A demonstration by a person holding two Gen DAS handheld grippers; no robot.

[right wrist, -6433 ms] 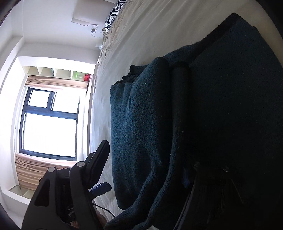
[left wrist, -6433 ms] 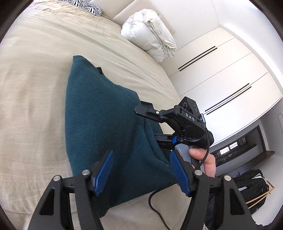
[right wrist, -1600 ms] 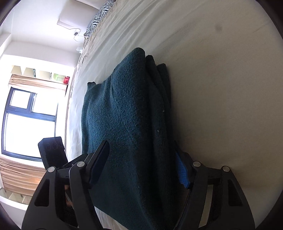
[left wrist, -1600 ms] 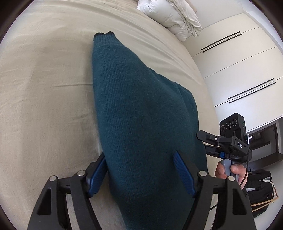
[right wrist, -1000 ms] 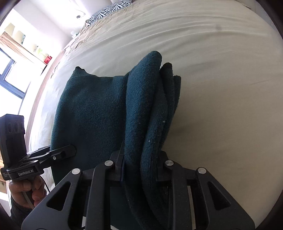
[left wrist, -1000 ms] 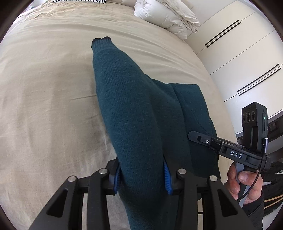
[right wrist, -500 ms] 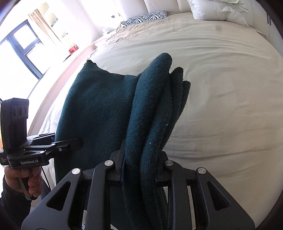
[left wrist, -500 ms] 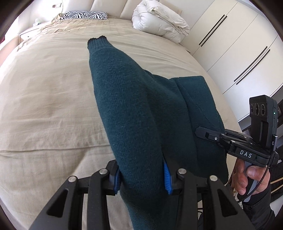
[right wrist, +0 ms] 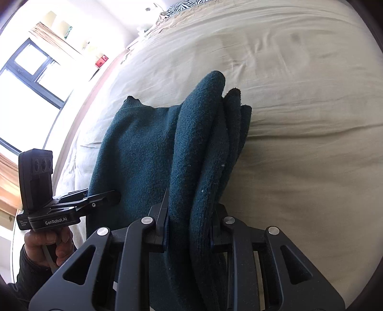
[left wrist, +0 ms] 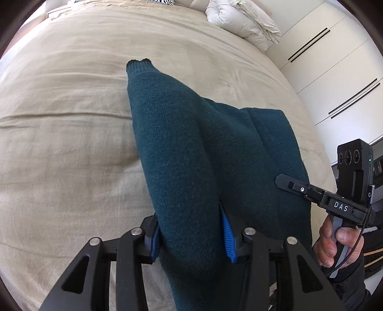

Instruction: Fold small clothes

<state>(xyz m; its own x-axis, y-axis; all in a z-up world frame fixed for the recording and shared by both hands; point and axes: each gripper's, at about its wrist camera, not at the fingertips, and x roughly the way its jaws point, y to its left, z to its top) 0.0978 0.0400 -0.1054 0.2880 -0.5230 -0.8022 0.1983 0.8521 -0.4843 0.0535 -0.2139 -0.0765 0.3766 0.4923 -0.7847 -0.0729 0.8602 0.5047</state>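
A dark teal knit sweater (left wrist: 203, 148) lies folded in layers on a beige bed (left wrist: 71, 119). My left gripper (left wrist: 191, 236) is shut on the near left edge of the sweater, and the fabric bulges between its blue pads. My right gripper (right wrist: 189, 227) is shut on the stacked folds at the sweater's (right wrist: 148, 153) near right edge. The right gripper also shows at the right of the left wrist view (left wrist: 282, 180), and the left gripper at the left of the right wrist view (right wrist: 115, 195). The far cuff end rests on the bed.
A white duvet bundle (left wrist: 241, 21) lies at the far end of the bed. White wardrobe doors (left wrist: 335, 71) stand to the right. A window (right wrist: 31, 79) is on the left side. A zebra pillow (right wrist: 186, 6) lies at the head.
Both grippers have closed on the sweater's near edge since 1.6 s ago. Over the last second both views tilt and shift, and the held edge stays between the pads.
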